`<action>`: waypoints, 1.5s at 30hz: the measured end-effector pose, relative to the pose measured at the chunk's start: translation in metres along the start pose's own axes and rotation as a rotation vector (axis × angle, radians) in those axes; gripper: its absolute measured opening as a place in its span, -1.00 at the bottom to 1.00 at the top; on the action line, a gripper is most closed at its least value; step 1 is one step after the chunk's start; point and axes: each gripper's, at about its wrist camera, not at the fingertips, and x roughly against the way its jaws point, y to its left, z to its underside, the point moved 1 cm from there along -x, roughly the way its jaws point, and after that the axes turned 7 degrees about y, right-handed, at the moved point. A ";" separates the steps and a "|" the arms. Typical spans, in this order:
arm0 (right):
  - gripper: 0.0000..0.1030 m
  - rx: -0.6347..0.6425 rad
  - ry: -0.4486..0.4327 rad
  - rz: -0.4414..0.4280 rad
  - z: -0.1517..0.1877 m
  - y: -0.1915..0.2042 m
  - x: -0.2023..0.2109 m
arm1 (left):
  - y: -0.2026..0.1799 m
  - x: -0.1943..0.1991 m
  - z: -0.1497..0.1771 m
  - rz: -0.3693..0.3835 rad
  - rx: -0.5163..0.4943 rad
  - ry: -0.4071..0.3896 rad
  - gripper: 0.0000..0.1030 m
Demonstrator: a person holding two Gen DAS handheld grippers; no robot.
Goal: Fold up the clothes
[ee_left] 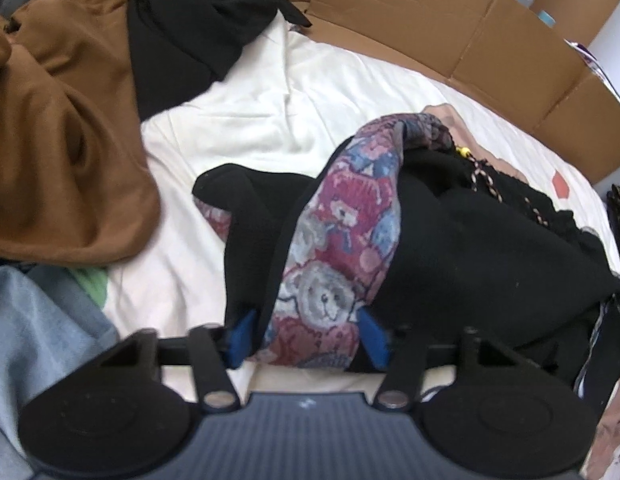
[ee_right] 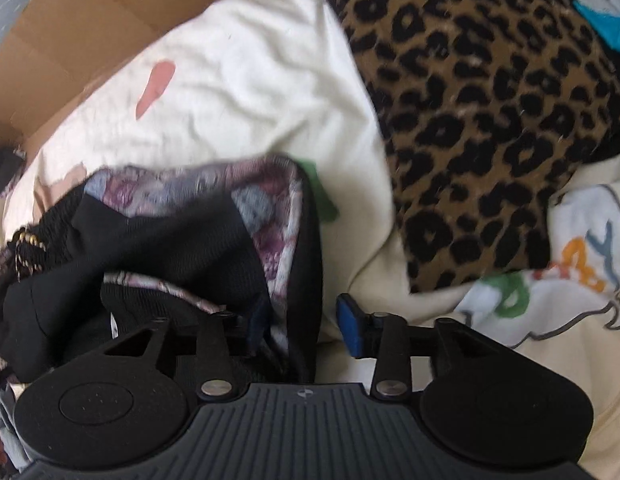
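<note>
The left gripper [ee_left: 306, 336] has its blue pads on both sides of the bear-print band of the black garment [ee_left: 449, 248], low in the frame; whether they really press it I cannot tell. The right gripper [ee_right: 306, 328] stands with jaws apart, and the garment's black edge lies loose between them, not pinched. The garment is bunched on the white sheet [ee_left: 270, 112], not yet a neat fold. A brown garment [ee_left: 62, 120] at upper left and a leopard-print piece [ee_right: 489, 112] at upper right wait unfolded, so I judge much remains.
</note>
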 end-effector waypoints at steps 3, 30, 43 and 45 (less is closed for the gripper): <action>-0.02 0.014 0.031 0.001 0.004 0.001 -0.003 | 0.000 -0.001 -0.002 0.028 0.044 0.031 -0.76; -1.00 0.145 -0.038 0.154 -0.004 -0.048 0.065 | -0.022 0.108 0.007 0.001 -0.078 0.049 -0.94; -0.60 0.116 -0.127 0.185 -0.007 -0.041 0.090 | -0.029 0.098 -0.026 -0.090 -0.073 -0.004 -0.65; -0.60 0.136 -0.146 0.167 -0.009 -0.032 0.092 | -0.042 0.094 -0.036 -0.056 -0.078 -0.022 -0.54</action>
